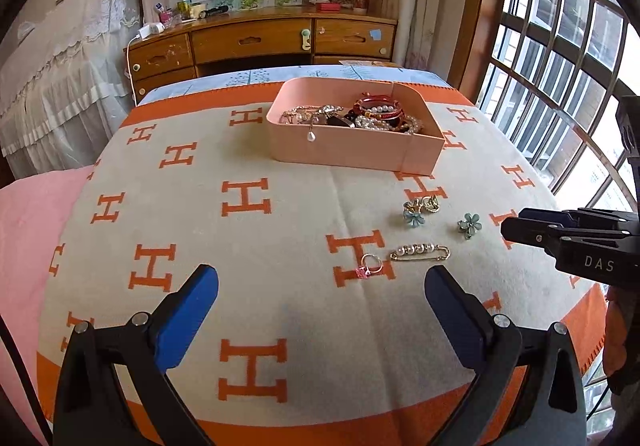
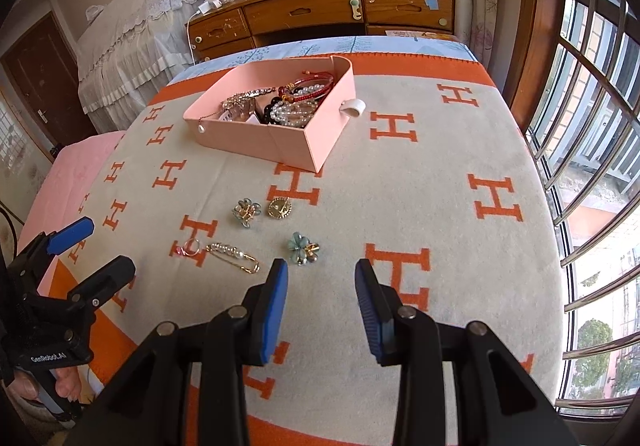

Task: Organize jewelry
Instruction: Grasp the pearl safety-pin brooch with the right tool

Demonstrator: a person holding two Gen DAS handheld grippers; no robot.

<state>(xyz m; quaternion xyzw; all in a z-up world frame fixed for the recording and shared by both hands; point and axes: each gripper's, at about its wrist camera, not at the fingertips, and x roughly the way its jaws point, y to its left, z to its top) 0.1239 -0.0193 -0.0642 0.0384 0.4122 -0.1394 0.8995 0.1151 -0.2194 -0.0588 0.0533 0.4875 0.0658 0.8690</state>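
Jaws apart, empty; jewelry box (image 1: pixel 352 150) mid-blanket (image 1: pixel 248 306), edges clear.

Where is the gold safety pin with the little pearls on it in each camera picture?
Left wrist view: the pearl safety pin lies right of centre, just right of the pink-stone ring.
Right wrist view: the pin lies left of centre, again just right of the ring.
Shared landmark: the pink jewelry box, farther back in both.
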